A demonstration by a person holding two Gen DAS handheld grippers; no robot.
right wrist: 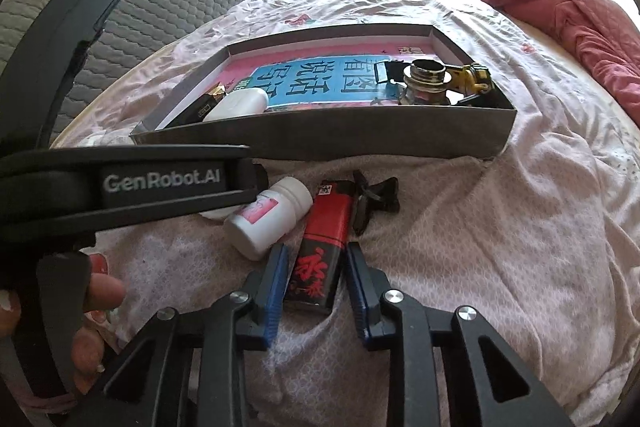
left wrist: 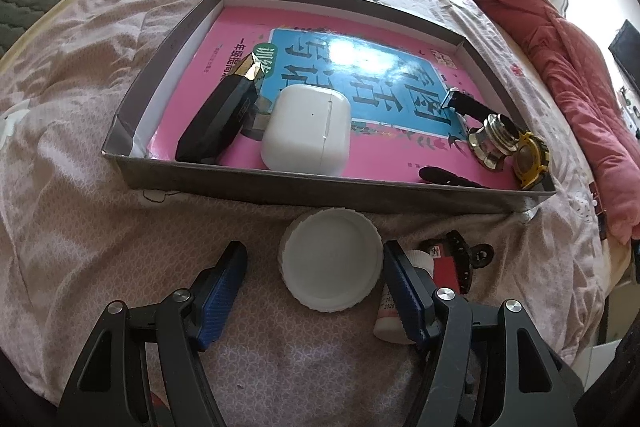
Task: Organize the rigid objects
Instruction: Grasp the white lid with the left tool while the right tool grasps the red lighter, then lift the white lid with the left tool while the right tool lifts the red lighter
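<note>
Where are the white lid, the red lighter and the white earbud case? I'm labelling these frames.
white lid (left wrist: 331, 262): left wrist view, middle of its inner face.
red lighter (right wrist: 322, 243): right wrist view, mid-body.
white earbud case (left wrist: 306, 129): left wrist view, front face.

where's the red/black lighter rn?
On the bedsheet in front of the tray, between the right gripper's open fingers in the right wrist view: lighter, white pill bottle left, black hair clip right.

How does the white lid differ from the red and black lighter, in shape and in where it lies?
The white lid is round and ribbed; the lighter is a long flat block with red print. The lid lies between the open left gripper's fingers, the lighter between the right gripper's. Both rest on the bedsheet, outside the tray.
</note>
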